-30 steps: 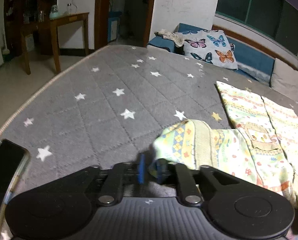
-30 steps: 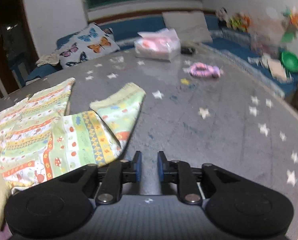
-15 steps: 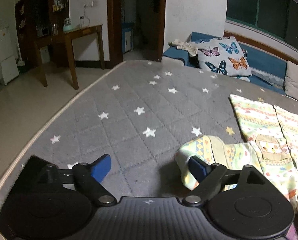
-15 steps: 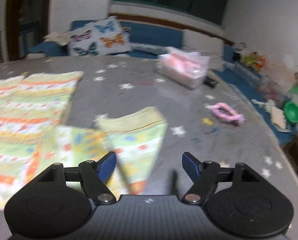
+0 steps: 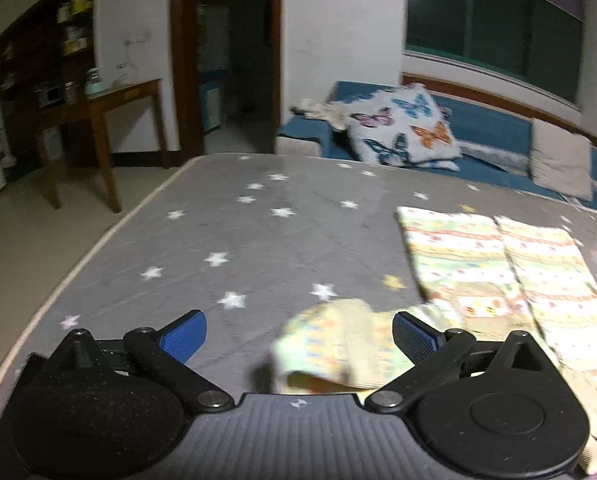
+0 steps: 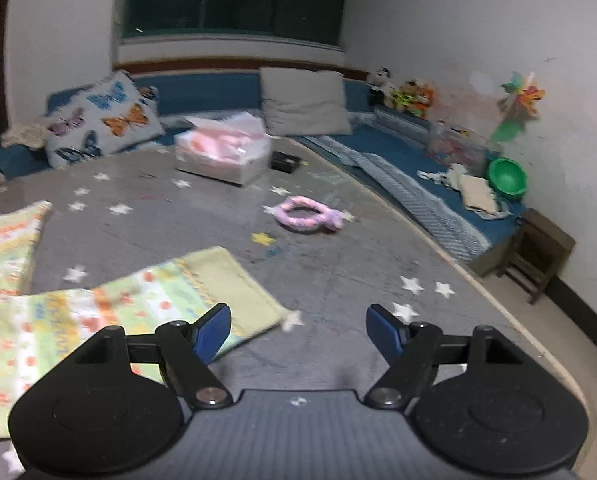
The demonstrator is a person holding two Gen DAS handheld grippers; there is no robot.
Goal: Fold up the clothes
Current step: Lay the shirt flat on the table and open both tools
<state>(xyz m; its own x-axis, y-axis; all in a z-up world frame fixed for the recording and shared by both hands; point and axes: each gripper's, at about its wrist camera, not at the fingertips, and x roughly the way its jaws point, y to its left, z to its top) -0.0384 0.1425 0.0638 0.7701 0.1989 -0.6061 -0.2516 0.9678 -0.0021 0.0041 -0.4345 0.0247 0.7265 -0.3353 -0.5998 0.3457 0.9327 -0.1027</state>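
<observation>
A yellow-green patterned garment [image 5: 498, 264] lies on the grey star-print mat [image 5: 258, 240]. Its near sleeve end [image 5: 338, 348] is bunched just in front of my left gripper [image 5: 298, 334], which is open and empty above it. In the right wrist view the other sleeve [image 6: 186, 292] lies flat on the mat [image 6: 338, 272]. My right gripper [image 6: 298, 330] is open and empty, with its left finger over the sleeve's edge.
A butterfly pillow [image 5: 406, 128] and a blue bench [image 5: 490, 128] line the far side. A wooden table [image 5: 98, 120] stands off the mat at the left. A pink ring toy [image 6: 306, 214], a box with pink contents [image 6: 222, 152] and a green bowl [image 6: 506, 178] show at the right.
Both grippers went from shut to open and rose away from the mat. The left one let go of the sleeve end, which now lies bunched. The right sleeve now lies flat.
</observation>
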